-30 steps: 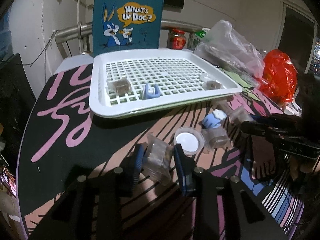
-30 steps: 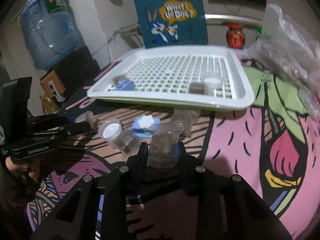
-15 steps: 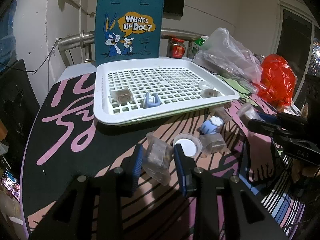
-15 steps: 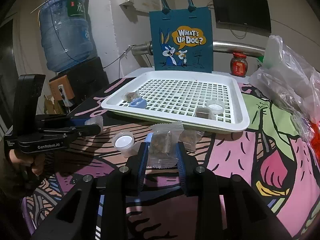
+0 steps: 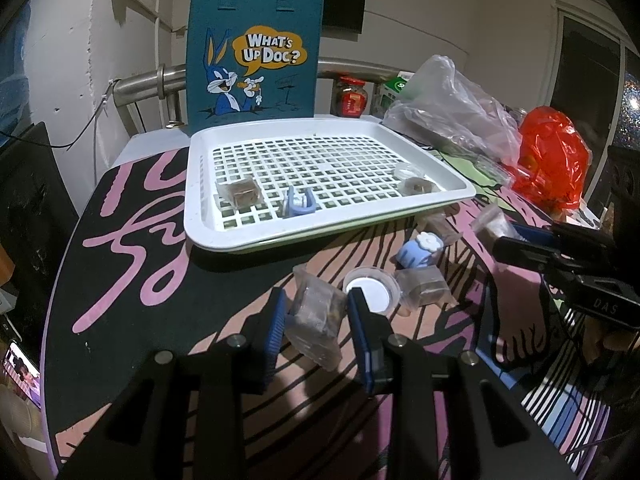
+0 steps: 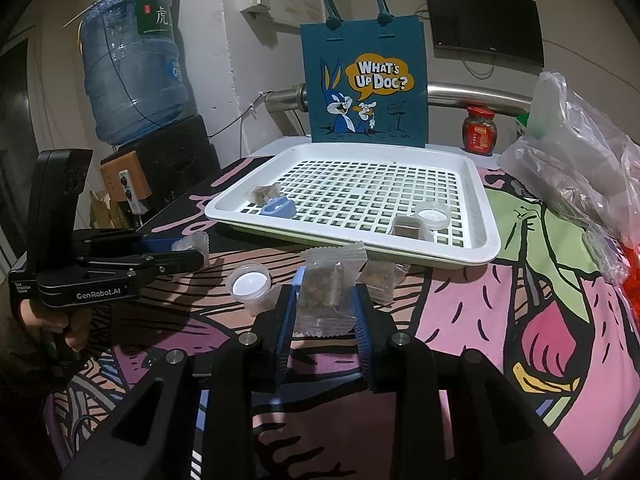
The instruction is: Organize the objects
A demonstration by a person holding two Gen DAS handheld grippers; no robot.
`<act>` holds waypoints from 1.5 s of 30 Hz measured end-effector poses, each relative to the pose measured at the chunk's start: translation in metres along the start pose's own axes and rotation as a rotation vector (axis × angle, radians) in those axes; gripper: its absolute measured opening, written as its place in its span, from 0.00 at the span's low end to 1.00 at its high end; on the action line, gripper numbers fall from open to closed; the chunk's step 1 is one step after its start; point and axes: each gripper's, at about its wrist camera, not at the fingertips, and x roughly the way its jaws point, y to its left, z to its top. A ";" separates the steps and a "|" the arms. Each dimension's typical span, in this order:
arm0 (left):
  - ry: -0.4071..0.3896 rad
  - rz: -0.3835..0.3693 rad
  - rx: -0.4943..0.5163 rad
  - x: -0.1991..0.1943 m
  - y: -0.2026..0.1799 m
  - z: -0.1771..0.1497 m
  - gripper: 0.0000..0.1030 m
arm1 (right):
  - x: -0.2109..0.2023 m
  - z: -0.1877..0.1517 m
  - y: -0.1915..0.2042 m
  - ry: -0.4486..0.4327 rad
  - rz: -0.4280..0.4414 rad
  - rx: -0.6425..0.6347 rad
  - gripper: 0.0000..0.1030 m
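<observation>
Since a second ago both views show more wall and less tabletop, and the white slatted tray (image 5: pixel 328 236) sits lower in frame; the grips themselves are unchanged. The left gripper (image 5: pixel 318 312) stays pinched on a clear snack packet (image 5: pixel 316 320), tilted, in front of the tray's near rim. The right gripper (image 6: pixel 326 308) stays nearly closed on a second snack packet (image 6: pixel 328 292), held upright before the tray's near rim.

On the patterned tablecloth (image 5: pixel 132 264) by that rim lie a lidded clear cup (image 5: pixel 374 294), a blue cupcake-shaped piece (image 5: pixel 418 252) and more packets. The tray holds four small items near its front edge; its middle and back grid are free. Plastic bags (image 5: pixel 452 112) crowd its right side; a blue tote bag (image 5: pixel 254 60) stands behind it.
</observation>
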 end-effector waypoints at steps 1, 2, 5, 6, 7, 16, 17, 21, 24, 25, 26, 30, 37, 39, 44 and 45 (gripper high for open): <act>0.000 0.000 0.000 0.000 0.000 0.000 0.30 | 0.000 0.000 0.001 0.000 0.001 0.000 0.26; 0.000 0.000 0.000 0.000 0.000 0.000 0.30 | 0.000 0.000 0.001 0.000 0.001 0.000 0.26; 0.000 0.000 0.000 0.000 0.000 0.000 0.30 | 0.000 0.000 0.001 -0.001 0.001 -0.001 0.26; -0.001 -0.001 0.000 0.000 0.000 0.000 0.30 | 0.000 0.000 0.001 -0.001 0.001 -0.001 0.26; 0.000 -0.001 0.001 0.000 0.000 0.000 0.30 | 0.000 0.000 0.001 -0.003 0.001 0.000 0.26; -0.001 -0.002 0.001 0.000 0.000 0.000 0.30 | -0.001 0.000 0.001 -0.004 0.002 0.001 0.26; -0.001 -0.002 0.001 0.000 -0.001 0.000 0.30 | -0.001 0.000 0.001 -0.004 0.002 0.001 0.26; 0.000 -0.002 0.000 0.000 -0.001 0.000 0.30 | -0.001 0.000 0.000 -0.004 0.003 0.002 0.26; -0.001 -0.002 0.001 0.000 -0.001 0.000 0.30 | -0.001 0.000 0.001 -0.003 0.005 0.003 0.26; -0.001 -0.002 0.001 0.000 0.000 0.000 0.30 | -0.001 0.000 0.000 -0.003 0.006 0.004 0.26; -0.001 -0.002 0.001 0.000 0.000 0.000 0.30 | -0.001 0.000 0.001 -0.002 0.007 0.006 0.26; 0.000 -0.002 0.001 0.000 -0.001 0.000 0.30 | -0.001 0.000 -0.001 -0.001 0.012 0.012 0.26; -0.001 -0.002 0.002 0.000 -0.002 0.000 0.30 | 0.001 0.000 -0.004 0.007 0.024 0.029 0.26; -0.001 -0.002 0.006 0.001 -0.003 0.000 0.30 | 0.001 0.000 -0.006 0.010 0.030 0.037 0.26; 0.002 -0.001 0.010 0.002 -0.006 -0.001 0.30 | 0.004 0.001 -0.011 0.026 0.044 0.061 0.26; 0.001 0.000 0.011 0.002 -0.007 -0.002 0.30 | 0.005 0.001 -0.012 0.029 0.047 0.067 0.26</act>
